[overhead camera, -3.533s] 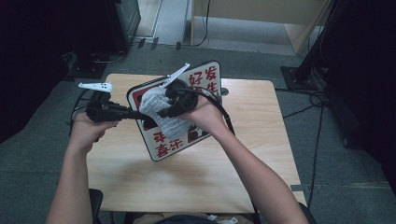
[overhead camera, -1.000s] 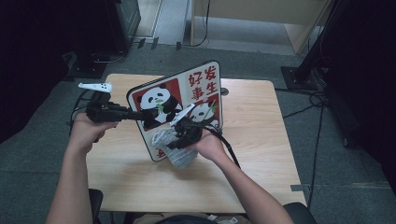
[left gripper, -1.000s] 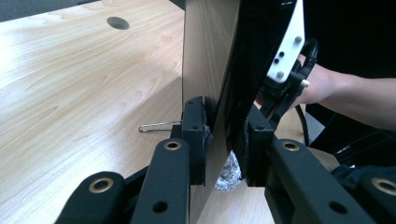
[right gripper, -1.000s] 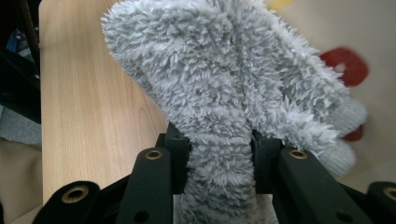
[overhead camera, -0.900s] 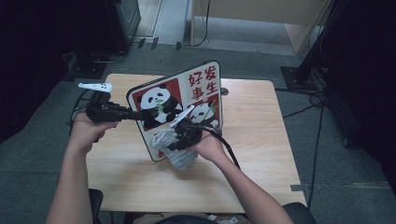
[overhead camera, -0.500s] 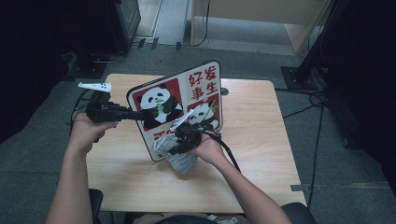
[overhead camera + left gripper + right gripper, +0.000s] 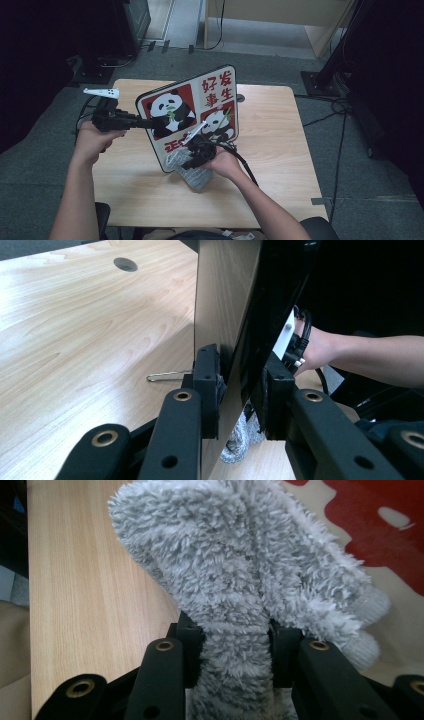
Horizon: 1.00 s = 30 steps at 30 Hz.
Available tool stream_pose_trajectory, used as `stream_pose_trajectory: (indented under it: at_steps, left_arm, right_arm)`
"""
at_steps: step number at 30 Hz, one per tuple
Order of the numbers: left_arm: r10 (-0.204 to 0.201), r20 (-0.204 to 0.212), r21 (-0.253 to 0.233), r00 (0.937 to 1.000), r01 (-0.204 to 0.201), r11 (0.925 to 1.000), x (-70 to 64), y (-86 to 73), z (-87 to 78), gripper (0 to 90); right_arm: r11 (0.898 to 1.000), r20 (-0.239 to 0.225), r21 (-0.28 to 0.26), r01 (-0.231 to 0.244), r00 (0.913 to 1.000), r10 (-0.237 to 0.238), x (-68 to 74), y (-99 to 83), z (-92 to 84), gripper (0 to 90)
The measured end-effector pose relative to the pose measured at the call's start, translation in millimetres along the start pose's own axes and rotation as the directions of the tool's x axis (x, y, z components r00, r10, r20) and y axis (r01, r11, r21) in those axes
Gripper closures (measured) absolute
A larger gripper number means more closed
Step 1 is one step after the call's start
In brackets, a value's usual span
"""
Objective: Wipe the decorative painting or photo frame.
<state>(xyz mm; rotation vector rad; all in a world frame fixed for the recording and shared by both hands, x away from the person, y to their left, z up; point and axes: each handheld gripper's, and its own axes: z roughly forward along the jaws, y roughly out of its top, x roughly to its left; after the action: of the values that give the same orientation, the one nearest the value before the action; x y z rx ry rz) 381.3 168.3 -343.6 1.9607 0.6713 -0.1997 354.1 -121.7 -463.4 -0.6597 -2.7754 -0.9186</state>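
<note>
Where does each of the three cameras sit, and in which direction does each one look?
High view: above the person's side, looking forward and down at the table; both forearms enter from below.
Left gripper view: on the left gripper, looking along its jaws clamped on the panda board; the right hand shows beyond.
Right gripper view: on the right gripper, looking along its jaws holding the grey fluffy cloth.
All views share the board and cloth.

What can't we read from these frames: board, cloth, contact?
- Panda board, high view: its lower edge sits behind the grey cloth and the right gripper; whether it touches the table is unclear.
- Cloth against board, right gripper view: the pile covers any contact.
- Board's printed face, left gripper view: seen edge-on, unreadable.
- Lower red characters, high view: partly hidden by the right gripper.
</note>
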Motion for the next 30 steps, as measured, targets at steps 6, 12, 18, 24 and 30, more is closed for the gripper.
stream_pose_trajectory:
  at_steps: [6,12,18,24,30]
  left_arm:
    - [0.018,-0.009,-0.021,0.9998,-0.018,0.9996,-1.6,0.7,-3.6,69.9]
    - [0.017,-0.015,-0.011,0.9997,-0.018,0.9998,-2.1,0.9,-3.3,61.4]
    - [0.036,-0.027,-0.002,0.9990,-0.036,0.9993,-5.6,-1.2,-6.6,52.2]
    - [0.050,-0.047,-0.018,0.9976,-0.051,0.9985,-10.6,-5.8,-14.1,44.2]
    - [0.035,-0.069,-0.034,0.9970,-0.037,0.9987,-9.0,-12.1,-23.8,39.7]
  right_arm:
    - [1.000,-0.014,-0.003,-0.009,0.9999,0.009,1.7,1.7,-7.9,68.8]
    - [0.999,-0.008,-0.032,0.006,0.9999,-0.007,8.4,10.7,-26.2,69.0]
    - [0.998,0.007,-0.062,0.013,0.9999,-0.013,14.9,26.6,-49.6,69.0]
    - [0.995,0.027,-0.094,0.029,0.9993,-0.026,20.2,47.9,-74.8,68.9]
    - [0.992,0.047,-0.120,0.038,0.9983,-0.033,21.5,67.7,-97.1,68.6]
